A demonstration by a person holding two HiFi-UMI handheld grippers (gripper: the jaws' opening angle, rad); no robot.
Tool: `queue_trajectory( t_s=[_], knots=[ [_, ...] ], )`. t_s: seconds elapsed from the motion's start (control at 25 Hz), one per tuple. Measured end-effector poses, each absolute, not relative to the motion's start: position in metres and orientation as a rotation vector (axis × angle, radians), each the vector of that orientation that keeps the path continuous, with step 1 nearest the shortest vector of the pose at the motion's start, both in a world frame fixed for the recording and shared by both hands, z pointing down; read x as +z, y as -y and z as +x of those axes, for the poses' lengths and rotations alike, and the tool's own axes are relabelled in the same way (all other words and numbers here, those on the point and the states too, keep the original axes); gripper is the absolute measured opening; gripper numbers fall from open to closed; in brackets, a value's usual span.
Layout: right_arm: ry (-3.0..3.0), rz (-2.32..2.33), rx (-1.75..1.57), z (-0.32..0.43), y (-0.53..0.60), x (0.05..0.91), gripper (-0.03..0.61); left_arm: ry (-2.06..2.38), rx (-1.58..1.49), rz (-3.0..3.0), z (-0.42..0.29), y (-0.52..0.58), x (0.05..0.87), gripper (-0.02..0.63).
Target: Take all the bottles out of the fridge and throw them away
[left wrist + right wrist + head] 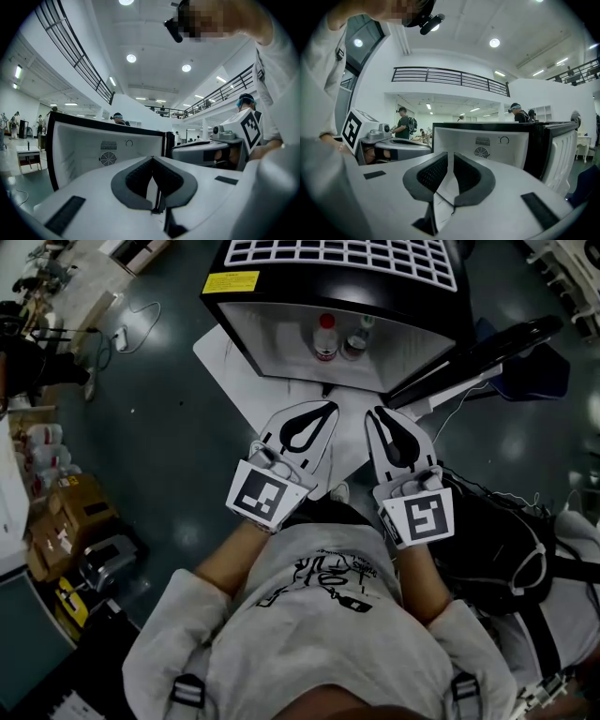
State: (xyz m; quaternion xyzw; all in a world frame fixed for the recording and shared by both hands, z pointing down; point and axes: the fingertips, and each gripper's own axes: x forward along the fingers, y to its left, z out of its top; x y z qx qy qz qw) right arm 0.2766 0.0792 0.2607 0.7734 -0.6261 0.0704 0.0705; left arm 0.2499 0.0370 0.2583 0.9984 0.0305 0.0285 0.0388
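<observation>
The left gripper (331,408) is held in front of the open black mini fridge with a white interior (281,345), its fingers (136,177) closed tip to tip with nothing between them. Inside the fridge, apart from both grippers, 2 bottles stand upright side by side: a red-capped clear plastic bottle (324,337) and, to its right, a pale-capped clear plastic bottle (355,337). The right gripper (375,413), just beside the left one, has its fingers (433,173) only a narrow slit apart and empty.
</observation>
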Motion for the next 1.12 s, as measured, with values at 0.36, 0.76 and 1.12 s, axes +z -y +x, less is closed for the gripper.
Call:
queue_trajectory(
  t_s=[0.36,0.76,1.12],
  knots=[
    [1.869,2.309,0.246,0.293,-0.074,0.281,0.067,-0.088,0.109,3.074,0.266,-0.028,0.275,0.012],
    [1.853,2.305,0.271,0.312,-0.061,0.299,0.087,-0.09,0.119,3.077,0.286,-0.017,0.292,0.012],
    [1.835,2.319,0.246,0.327,-0.048,0.309,0.101,-0.082,0.12,3.074,0.298,-0.009,0.303,0.012]
  ],
)
